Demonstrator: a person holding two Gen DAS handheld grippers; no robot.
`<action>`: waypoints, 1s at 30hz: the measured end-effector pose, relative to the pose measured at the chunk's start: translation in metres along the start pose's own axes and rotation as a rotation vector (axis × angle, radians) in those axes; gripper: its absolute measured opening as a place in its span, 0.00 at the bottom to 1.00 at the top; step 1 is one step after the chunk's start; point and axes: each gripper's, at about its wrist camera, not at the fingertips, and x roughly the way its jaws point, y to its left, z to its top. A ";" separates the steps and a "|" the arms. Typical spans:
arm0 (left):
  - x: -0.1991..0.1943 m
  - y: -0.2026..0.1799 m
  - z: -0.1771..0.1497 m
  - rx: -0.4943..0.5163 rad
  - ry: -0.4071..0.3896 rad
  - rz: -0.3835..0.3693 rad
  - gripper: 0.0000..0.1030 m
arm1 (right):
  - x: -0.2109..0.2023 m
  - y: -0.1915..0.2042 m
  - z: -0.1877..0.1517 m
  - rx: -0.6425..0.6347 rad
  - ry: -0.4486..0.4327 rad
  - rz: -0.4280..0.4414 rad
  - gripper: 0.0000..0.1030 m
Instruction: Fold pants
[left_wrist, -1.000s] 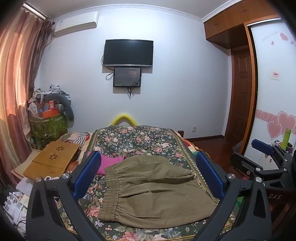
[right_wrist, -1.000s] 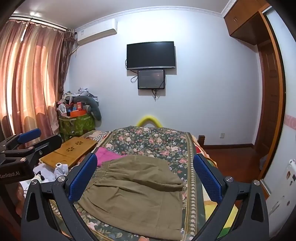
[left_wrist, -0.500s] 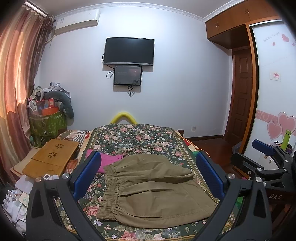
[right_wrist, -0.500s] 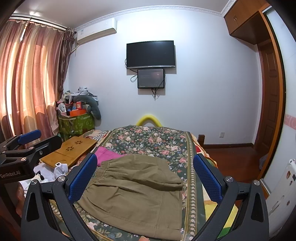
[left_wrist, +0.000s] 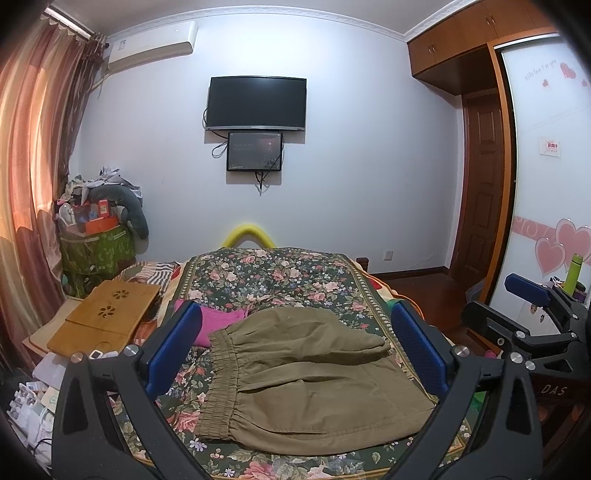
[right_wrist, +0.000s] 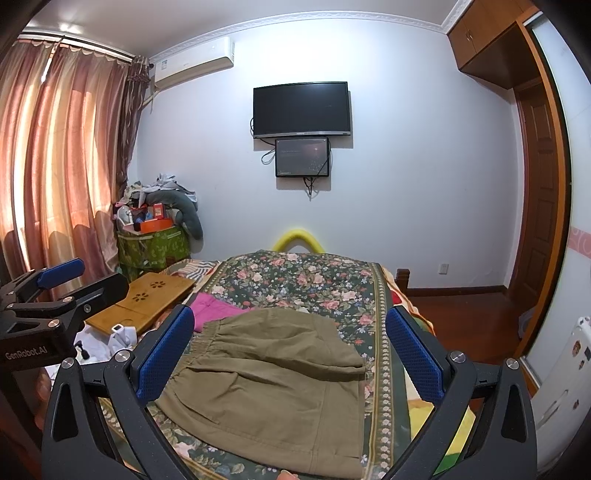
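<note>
Olive-green pants (left_wrist: 310, 376) (right_wrist: 266, 380) lie folded into a compact rectangle on the floral bedspread (left_wrist: 280, 273) (right_wrist: 306, 277), elastic waistband to the left. My left gripper (left_wrist: 295, 347) is held above the near end of the bed, open, with nothing between its blue pads (left_wrist: 173, 347). My right gripper (right_wrist: 288, 350) hovers open over the same pants, also holding nothing. Each gripper appears in the other's view: the right one at the right edge (left_wrist: 532, 314), the left one at the left edge (right_wrist: 51, 295).
A pink garment (left_wrist: 218, 325) (right_wrist: 214, 306) lies on the bed beside the waistband. A wooden lap desk (left_wrist: 107, 314) (right_wrist: 147, 299) sits left of the bed. A green bin piled with clutter (left_wrist: 96, 247) stands by the curtain. Wardrobe and door are at right.
Both views have tilted down slightly and steadied; the pants stay as they were. Neither gripper has changed its opening.
</note>
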 end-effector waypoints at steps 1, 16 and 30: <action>0.000 0.000 0.000 0.000 -0.001 0.000 1.00 | 0.000 0.000 0.000 0.001 0.000 0.001 1.00; 0.002 -0.001 0.002 -0.004 0.003 0.003 1.00 | 0.000 -0.001 0.001 0.008 -0.005 0.004 1.00; 0.001 0.000 0.002 -0.001 0.005 0.004 1.00 | -0.001 -0.001 0.001 0.014 -0.006 0.008 1.00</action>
